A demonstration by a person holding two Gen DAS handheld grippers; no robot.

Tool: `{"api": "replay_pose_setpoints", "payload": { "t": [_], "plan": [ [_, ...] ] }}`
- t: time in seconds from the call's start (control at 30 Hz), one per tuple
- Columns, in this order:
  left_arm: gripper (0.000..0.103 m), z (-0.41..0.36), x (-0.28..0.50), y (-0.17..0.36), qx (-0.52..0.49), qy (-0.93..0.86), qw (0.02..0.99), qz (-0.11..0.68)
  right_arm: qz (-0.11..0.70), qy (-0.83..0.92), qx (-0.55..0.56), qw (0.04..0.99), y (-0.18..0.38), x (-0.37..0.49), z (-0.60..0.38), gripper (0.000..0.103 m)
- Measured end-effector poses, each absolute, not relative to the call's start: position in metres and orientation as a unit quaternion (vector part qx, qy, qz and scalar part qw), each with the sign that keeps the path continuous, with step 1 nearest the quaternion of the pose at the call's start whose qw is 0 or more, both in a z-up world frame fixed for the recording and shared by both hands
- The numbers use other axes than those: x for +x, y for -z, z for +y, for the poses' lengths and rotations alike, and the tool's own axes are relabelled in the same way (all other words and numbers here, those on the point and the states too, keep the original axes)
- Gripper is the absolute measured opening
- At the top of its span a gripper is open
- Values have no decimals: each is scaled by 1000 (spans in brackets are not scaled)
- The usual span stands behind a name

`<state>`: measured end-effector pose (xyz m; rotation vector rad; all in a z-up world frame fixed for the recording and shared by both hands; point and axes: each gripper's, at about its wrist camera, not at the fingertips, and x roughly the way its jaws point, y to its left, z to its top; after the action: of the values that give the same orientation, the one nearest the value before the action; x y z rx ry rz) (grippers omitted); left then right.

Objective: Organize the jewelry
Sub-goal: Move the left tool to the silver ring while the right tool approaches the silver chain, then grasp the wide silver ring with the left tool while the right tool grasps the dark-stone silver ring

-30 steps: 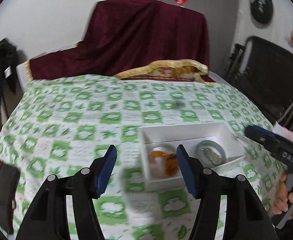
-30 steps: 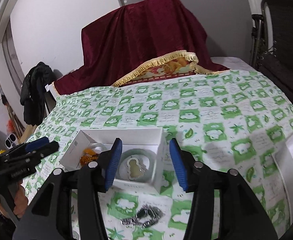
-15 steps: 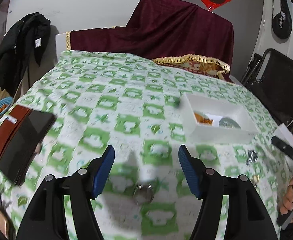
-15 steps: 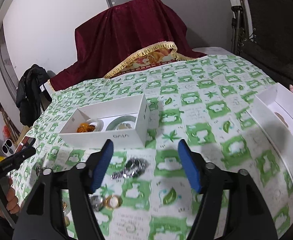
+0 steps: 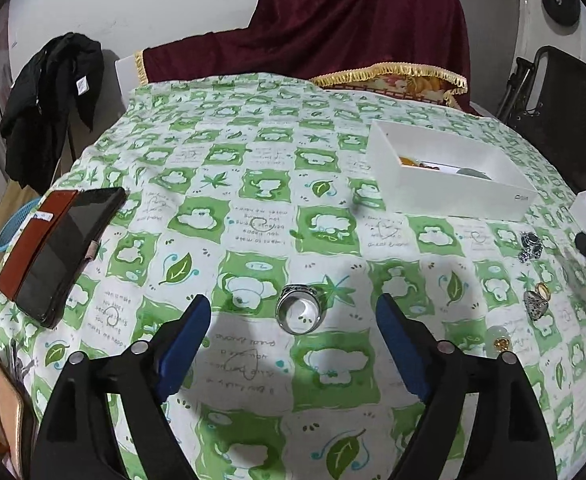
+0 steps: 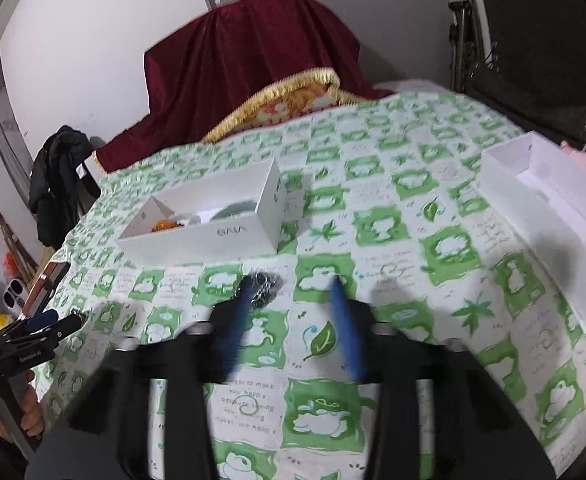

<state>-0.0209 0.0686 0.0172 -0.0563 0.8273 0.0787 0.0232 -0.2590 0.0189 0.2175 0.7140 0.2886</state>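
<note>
Going left to right: phone (image 5: 69, 248) and wallet at my 9 o'clock on the tabletop (image 5: 253, 184), not my concern. My left gripper (image 5: 293, 320) has its jaws spread wide and empty, with the silver ring (image 5: 299, 313) lying flat dead ahead at 12, just between the tips, bore facing up, so there is no real long axis to line up with. Left is clearly the nearer hand for it. The white box (image 5: 449, 196) sits at about 1 o'clock, well apart, and already holds an amber piece and a green bangle. More loose jewelry lies at 3 o'clock: a dark cluster (image 5: 531, 244) and an ornate ring (image 5: 536, 302). My right gripper (image 6: 293, 308) is motion-blurred, jaws parted and empty, the dark cluster just at its left tip. My call: left drops straight down on the ring, closing across the band.
</note>
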Motion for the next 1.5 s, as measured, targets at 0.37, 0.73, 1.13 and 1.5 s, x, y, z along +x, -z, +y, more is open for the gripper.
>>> {"api": "replay_pose_setpoints", "payload": {
  "t": [0.37, 0.73, 1.13, 1.5],
  "plan": [
    [86, 70, -13, -12, -33, -32, 906, 421, 359, -239, 45, 901, -19, -1, -212, 34],
    [86, 56, -16, -13, -12, -10, 909, 417, 403, -294, 9, 867, -8, -15, -182, 34],
    [85, 47, -10, -8, 2, 16, 903, 429, 408, -249, 47, 877, -4, 2, -196, 35],
    [72, 59, -9, -10, -35, 14, 903, 429, 424, -251, 16, 870, 0, -1, -185, 34]
  ]
}}
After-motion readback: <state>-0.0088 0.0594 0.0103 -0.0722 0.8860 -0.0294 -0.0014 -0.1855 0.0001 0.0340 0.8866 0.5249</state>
